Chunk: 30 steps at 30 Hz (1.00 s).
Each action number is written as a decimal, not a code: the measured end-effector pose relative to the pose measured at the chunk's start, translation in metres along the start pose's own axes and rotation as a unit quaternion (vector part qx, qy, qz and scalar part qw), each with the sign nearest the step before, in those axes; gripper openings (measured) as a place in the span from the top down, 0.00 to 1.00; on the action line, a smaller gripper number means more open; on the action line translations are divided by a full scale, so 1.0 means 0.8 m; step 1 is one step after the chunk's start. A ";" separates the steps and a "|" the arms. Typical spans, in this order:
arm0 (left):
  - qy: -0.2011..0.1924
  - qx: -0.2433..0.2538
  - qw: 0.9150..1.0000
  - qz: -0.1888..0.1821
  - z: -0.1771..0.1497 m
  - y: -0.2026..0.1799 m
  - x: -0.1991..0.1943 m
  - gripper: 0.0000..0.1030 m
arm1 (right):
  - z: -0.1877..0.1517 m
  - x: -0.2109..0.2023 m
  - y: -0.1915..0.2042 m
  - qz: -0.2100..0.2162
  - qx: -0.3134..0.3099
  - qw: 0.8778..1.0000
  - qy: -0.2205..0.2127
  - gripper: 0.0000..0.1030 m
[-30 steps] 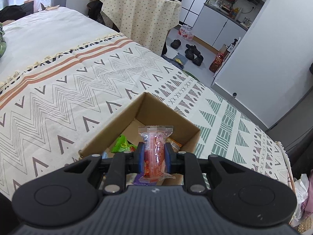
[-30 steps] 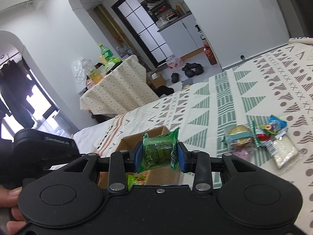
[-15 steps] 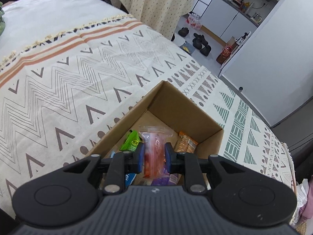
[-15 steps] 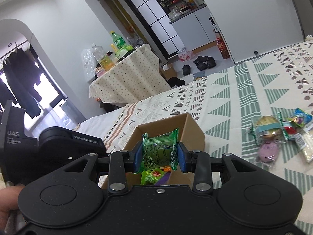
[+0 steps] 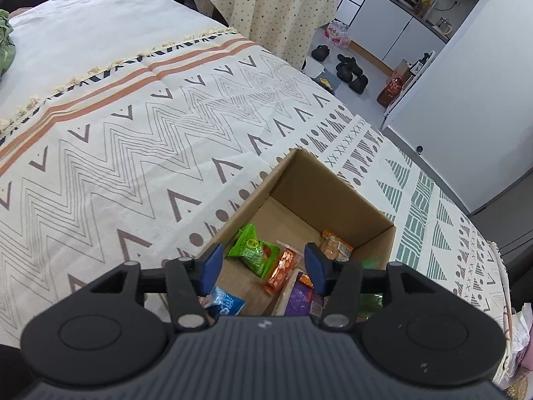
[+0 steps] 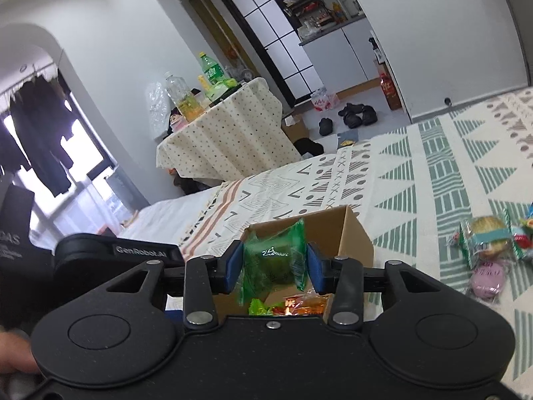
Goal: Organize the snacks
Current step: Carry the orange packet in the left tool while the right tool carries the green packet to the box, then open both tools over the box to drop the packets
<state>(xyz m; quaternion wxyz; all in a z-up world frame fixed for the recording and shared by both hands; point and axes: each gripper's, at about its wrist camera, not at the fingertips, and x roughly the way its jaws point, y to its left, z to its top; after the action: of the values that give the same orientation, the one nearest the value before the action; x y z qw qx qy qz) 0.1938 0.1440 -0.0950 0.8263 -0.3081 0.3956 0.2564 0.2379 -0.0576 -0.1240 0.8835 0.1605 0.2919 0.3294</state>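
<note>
An open cardboard box sits on the patterned bedspread and holds several packets. My left gripper hangs over it with its jaws opening and nothing between the pads. Below them, a red snack packet lies in the box beside a green packet and an orange cracker packet. In the right wrist view, my right gripper hovers above the box, jaws opening. A blurred green packet hangs loose and tilted between its pads.
Several loose snacks lie on the bedspread to the right of the box. The left gripper's body and a hand crowd the left side. A cloth-covered table with bottles stands beyond the bed.
The left jaws have parted and the red packet has dropped into the box. The right gripper has moved over the box, and its jaws have widened around the green packet.
</note>
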 end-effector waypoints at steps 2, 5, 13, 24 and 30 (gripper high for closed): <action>0.003 0.005 1.000 0.004 -0.004 -0.003 -0.003 0.43 | -0.001 -0.009 -0.003 -0.007 -0.001 1.000 -0.005 0.48; 0.003 0.009 1.000 0.005 -0.012 -0.008 -0.011 0.34 | 0.003 -0.021 -0.015 -0.009 0.016 1.000 -0.003 0.48; -0.003 0.022 1.000 0.009 -0.028 -0.026 -0.037 0.19 | 0.008 -0.054 -0.036 -0.010 0.038 0.999 -0.005 0.41; 0.002 0.044 0.999 0.003 -0.060 -0.062 -0.053 0.09 | 0.015 -0.097 -0.078 -0.042 0.057 0.998 -0.001 0.24; -0.008 0.060 0.998 -0.017 -0.077 -0.089 -0.060 0.00 | 0.023 -0.118 -0.112 -0.058 0.078 0.995 -0.003 0.20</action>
<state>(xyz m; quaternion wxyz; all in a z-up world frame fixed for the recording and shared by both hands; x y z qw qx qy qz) 0.1844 0.0431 -0.0645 0.8507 -0.2626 0.3986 0.2202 0.2353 -0.1888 -0.1141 0.8869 0.2122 0.3231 0.2532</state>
